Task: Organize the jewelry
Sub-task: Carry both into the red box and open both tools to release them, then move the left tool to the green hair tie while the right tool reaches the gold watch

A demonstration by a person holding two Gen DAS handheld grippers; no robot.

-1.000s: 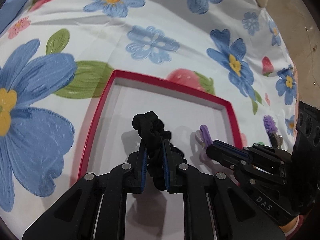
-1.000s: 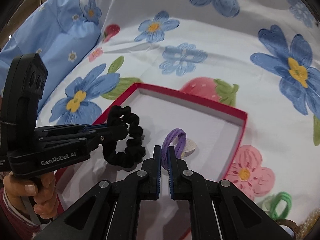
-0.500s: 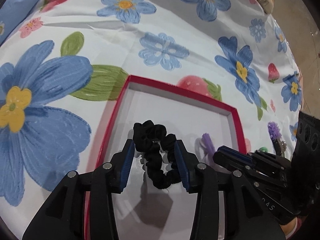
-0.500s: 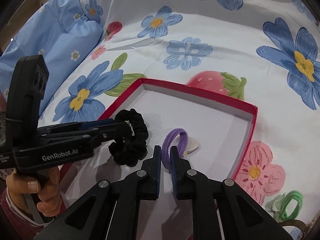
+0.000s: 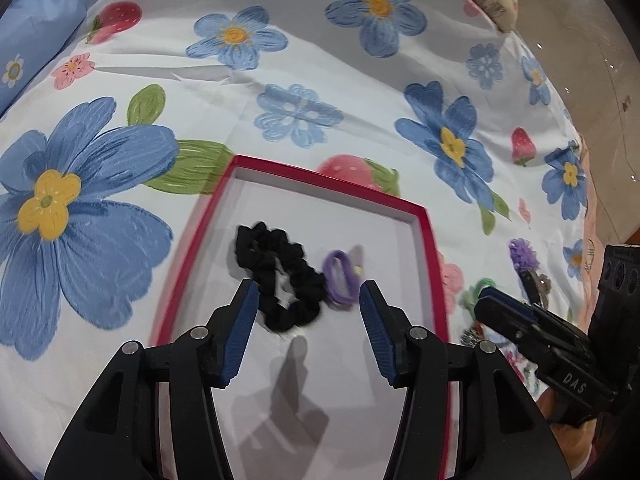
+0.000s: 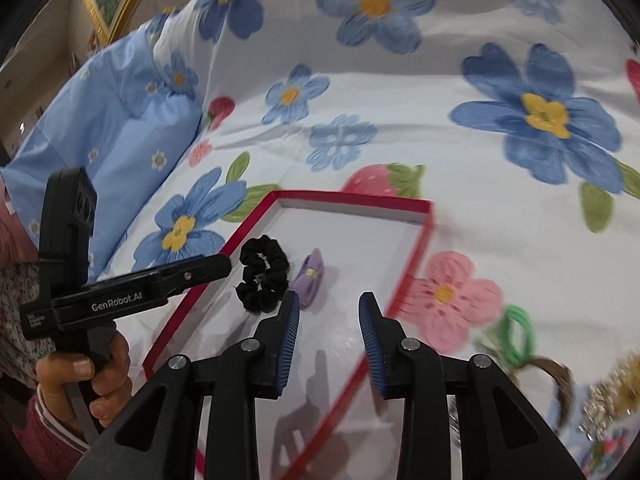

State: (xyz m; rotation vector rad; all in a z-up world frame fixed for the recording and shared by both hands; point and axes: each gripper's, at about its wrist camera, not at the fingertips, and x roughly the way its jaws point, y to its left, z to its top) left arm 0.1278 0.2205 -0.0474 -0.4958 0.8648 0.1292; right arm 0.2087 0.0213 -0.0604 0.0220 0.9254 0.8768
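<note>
A red-rimmed tray (image 5: 427, 240) lies on a bed's floral sheet (image 5: 300, 60). In it a black scrunchie (image 5: 280, 276) and a purple hair tie (image 5: 340, 276) lie just beside each other, about midway along the tray, the scrunchie nearer its left rim.

The left hand-held gripper (image 5: 306, 300) hangs above the tray, its jaws having just been opening; they stand apart, gripping nothing, with the scrunchie lying loose on the tray floor beyond them. The right hand-held gripper (image 6: 328, 308) has also just been opening; its jaws are parted and empty, the hair tie (image 6: 308, 276) lying free ahead of its left finger.

In the right wrist view a hand (image 6: 86, 380) holds the left gripper's handle at the tray's left side. A green hair tie (image 6: 518, 334) and other blurred pieces lie on the sheet past the tray's right rim.
</note>
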